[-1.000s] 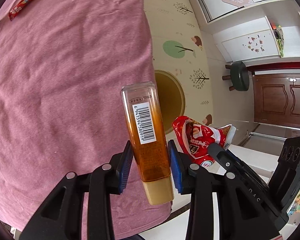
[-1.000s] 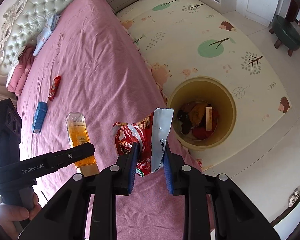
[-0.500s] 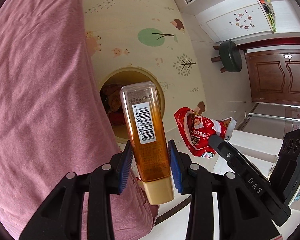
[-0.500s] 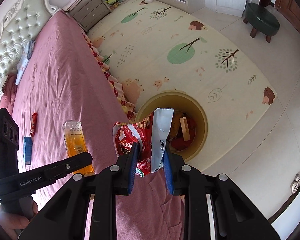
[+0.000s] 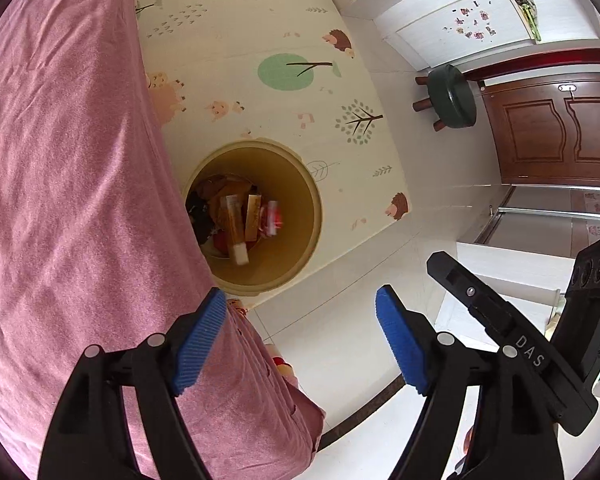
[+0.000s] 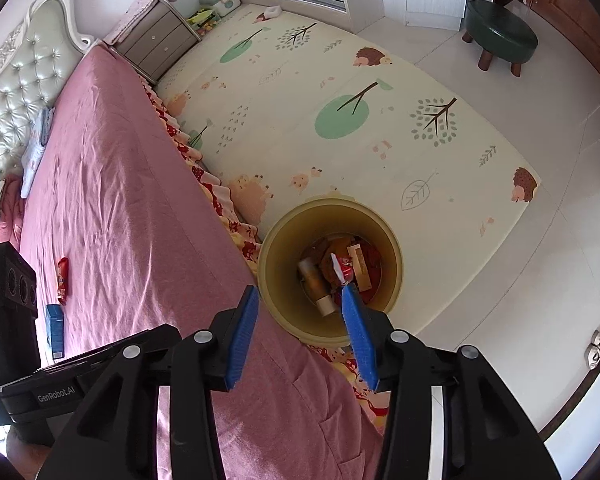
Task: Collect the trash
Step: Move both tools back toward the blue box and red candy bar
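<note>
A tan round bin (image 5: 300, 208) (image 6: 392, 248) stands on the floor beside the bed. Inside it lie the amber bottle (image 5: 234, 228) (image 6: 314, 280) with its cream cap and the red snack bag (image 5: 272, 216) (image 6: 342, 266), among other trash. Above the bed's edge, near the bin, my left gripper (image 5: 300, 332) has its jaws opening with nothing between them. My right gripper (image 6: 300, 328) hangs over the bin's near rim, its jaws also opening and empty. On the pink bed lie a red wrapper (image 6: 62, 280) and a blue box (image 6: 54, 330).
The pink bed (image 6: 120, 220) fills the left of both views, its edge next to the bin. A patterned play mat (image 6: 340, 120) covers the floor. A green stool (image 6: 500, 36) stands far right, a nightstand (image 6: 156, 40) by the headboard, a wooden door (image 5: 556, 124) beyond.
Both grippers swung from over the bed to the bin, then opened. The amber bottle left the left gripper and the red snack bag left the right; both now lie in the bin.
</note>
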Available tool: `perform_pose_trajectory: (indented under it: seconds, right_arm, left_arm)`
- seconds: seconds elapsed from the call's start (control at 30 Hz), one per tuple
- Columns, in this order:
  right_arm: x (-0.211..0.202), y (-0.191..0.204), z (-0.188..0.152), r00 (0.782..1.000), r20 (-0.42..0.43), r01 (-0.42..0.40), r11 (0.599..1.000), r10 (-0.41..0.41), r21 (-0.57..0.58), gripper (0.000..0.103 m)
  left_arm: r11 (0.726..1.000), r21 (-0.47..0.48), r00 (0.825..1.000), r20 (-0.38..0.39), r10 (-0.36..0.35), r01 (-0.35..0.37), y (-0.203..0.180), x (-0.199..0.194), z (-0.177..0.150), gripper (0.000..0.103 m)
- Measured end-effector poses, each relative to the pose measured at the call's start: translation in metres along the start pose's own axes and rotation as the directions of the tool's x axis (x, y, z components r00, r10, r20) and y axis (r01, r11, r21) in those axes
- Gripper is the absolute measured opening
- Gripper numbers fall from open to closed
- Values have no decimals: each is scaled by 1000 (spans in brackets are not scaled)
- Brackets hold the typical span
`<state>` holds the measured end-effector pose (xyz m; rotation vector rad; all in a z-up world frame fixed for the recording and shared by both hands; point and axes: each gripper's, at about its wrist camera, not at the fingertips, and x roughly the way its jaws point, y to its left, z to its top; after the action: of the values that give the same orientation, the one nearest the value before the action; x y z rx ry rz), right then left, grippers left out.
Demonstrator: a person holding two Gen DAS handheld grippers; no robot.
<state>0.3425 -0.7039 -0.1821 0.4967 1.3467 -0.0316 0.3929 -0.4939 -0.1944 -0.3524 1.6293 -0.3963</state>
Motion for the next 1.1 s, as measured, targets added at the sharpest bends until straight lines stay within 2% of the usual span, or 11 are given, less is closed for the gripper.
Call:
perform_pose_trajectory:
  seconds: [0.33, 0.57, 1.1]
  right_arm:
    - [-1, 48, -17, 1000, -29, -15, 995, 12, -101, 44]
    - [4, 109, -43, 998, -58, -26, 976, 14, -215, 44]
    - [23, 272, -135, 990, -128, -108, 871, 53, -480, 47]
  left_arm:
    - [999, -21, 997, 65, 49, -48, 44, -41, -19, 77]
    - [991, -45, 980, 150, 131, -125, 94, -81, -45, 77]
    - [960, -152, 935, 238, 265, -233, 228, -163, -132, 78]
